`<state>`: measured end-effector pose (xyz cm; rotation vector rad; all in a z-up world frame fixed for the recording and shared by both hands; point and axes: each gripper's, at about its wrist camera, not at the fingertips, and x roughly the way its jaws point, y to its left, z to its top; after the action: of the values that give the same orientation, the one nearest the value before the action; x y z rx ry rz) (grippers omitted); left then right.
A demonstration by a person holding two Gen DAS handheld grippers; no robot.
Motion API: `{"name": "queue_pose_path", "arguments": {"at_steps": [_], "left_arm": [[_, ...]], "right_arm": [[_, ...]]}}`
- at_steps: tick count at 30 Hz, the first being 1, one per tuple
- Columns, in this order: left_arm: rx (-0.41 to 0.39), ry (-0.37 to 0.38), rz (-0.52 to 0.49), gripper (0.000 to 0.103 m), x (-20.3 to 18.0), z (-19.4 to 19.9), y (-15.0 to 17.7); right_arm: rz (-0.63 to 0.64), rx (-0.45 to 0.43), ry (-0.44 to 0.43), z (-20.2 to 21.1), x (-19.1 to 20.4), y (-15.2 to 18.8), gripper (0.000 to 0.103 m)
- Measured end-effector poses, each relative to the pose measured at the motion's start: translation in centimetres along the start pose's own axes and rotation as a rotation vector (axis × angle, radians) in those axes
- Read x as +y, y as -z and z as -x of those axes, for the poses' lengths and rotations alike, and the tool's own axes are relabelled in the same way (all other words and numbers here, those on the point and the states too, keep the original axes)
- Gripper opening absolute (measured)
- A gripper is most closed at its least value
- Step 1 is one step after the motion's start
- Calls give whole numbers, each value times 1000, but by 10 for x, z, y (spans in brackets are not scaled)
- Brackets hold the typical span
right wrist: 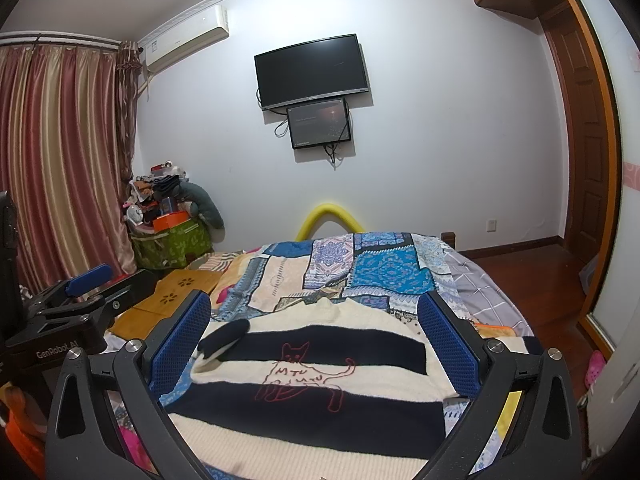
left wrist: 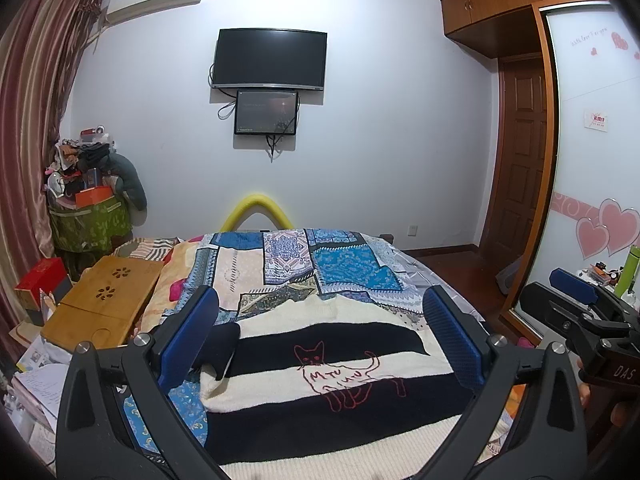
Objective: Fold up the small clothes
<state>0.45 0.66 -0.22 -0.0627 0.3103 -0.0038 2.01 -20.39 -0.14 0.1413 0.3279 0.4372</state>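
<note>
A small knit sweater [left wrist: 328,384] [right wrist: 320,380] with wide black and cream stripes and a red outlined cat lies flat on the patchwork bedspread [left wrist: 304,272] [right wrist: 328,276]. One black sleeve cuff [left wrist: 224,344] [right wrist: 226,336] is folded in at its left shoulder. My left gripper [left wrist: 320,336] hangs open above the sweater, blue pads wide apart, nothing between them. My right gripper [right wrist: 316,336] is open too, above the same sweater. Each gripper shows at the edge of the other's view: the right one [left wrist: 576,292], the left one [right wrist: 92,276].
A wooden lap tray [left wrist: 104,300] [right wrist: 172,292] lies on the bed's left side. Papers and a red box [left wrist: 40,284] sit left of it. A cluttered green bag [left wrist: 90,224] stands by the curtain. A wardrobe and door are on the right; a TV [left wrist: 270,60] hangs ahead.
</note>
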Motion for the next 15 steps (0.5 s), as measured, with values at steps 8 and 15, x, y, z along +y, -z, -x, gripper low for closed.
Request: {"name": "queue_pose_path", "arguments": {"at_steps": [8,15], "left_arm": [[-1,-2,-1,103,-4,0,1],[-2,-5,0,103,-4,0,0]], "right_arm": [[-1,1,3,-6,-6,1,103],[0,-1,5,-6,-9,0,103]]}}
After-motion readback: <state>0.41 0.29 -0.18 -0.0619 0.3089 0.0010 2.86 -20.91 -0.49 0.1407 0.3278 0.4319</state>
